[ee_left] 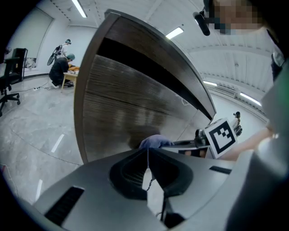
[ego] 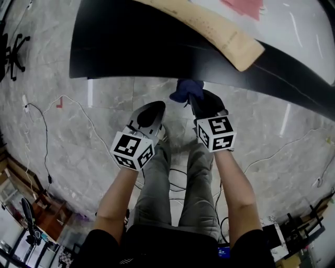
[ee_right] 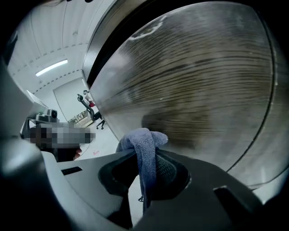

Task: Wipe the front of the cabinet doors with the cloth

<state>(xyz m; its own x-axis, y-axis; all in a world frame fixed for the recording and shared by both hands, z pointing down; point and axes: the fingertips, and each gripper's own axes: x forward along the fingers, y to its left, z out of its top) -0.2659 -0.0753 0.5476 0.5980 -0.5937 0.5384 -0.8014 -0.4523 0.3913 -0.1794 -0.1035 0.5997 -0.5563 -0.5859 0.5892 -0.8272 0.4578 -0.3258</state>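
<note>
A blue cloth (ego: pixel 185 89) is bunched against the dark wood-grain cabinet door (ee_right: pixel 194 81). My right gripper (ego: pixel 194 97) is shut on the cloth (ee_right: pixel 143 143), which folds over the jaw tips and hangs down between them. In the right gripper view the door front fills most of the frame, very close. My left gripper (ego: pixel 154 109) hovers to the left of the right one, a little back from the door, shut with nothing in it. In the left gripper view the cloth (ee_left: pixel 153 141) and the right gripper's marker cube (ee_left: pixel 221 136) show just beyond my left gripper (ee_left: pixel 147 152).
The dark cabinet top (ego: pixel 157 47) carries a long pale wooden board (ego: pixel 220 31) and a red item (ego: pixel 243 6). Cables (ego: pixel 47 136) trail over the grey floor. An office chair (ego: pixel 10 52) stands far left. A person (ee_left: pixel 61 70) crouches far off in the room.
</note>
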